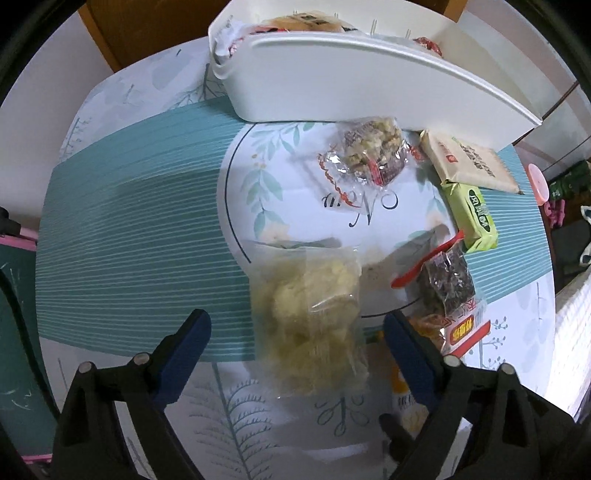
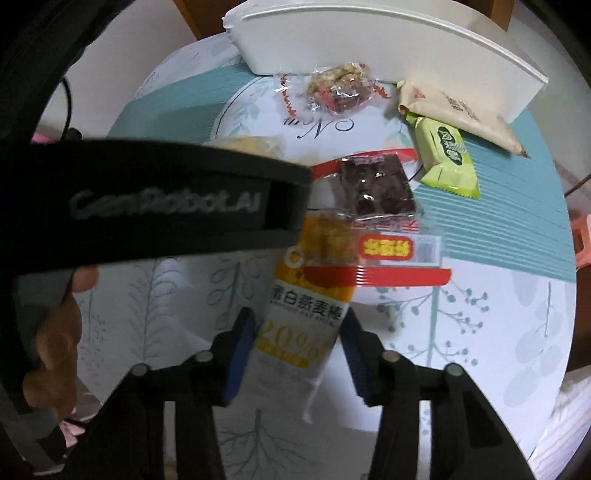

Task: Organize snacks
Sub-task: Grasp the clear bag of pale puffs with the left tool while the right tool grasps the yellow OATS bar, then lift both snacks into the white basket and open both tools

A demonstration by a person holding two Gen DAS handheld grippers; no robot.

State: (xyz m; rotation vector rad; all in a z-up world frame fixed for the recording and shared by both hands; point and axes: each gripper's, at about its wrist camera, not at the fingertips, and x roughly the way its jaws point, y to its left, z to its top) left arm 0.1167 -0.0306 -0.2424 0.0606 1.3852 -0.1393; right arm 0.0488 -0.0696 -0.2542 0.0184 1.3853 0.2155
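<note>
My left gripper (image 1: 297, 332) is open, its blue fingers on either side of a clear bag of pale yellow snacks (image 1: 310, 321) that lies on the table. My right gripper (image 2: 297, 328) is open around a yellow and white oat bar packet (image 2: 310, 295) without clamping it. Beyond lie a red-edged packet of dark dried fruit (image 2: 373, 192) (image 1: 447, 284), a green packet (image 2: 447, 162) (image 1: 472, 218), a beige packet (image 2: 454, 107) (image 1: 469, 158) and a clear nut snack pack (image 2: 340, 86) (image 1: 369, 151). A white storage box (image 1: 369, 81) (image 2: 388, 44) holding several snacks stands at the back.
The round table has a leaf-print cloth with a teal striped band (image 1: 140, 221). The left gripper's black body (image 2: 155, 206) and the hand holding it cross the left of the right wrist view. Wooden furniture (image 1: 103, 33) stands behind the table.
</note>
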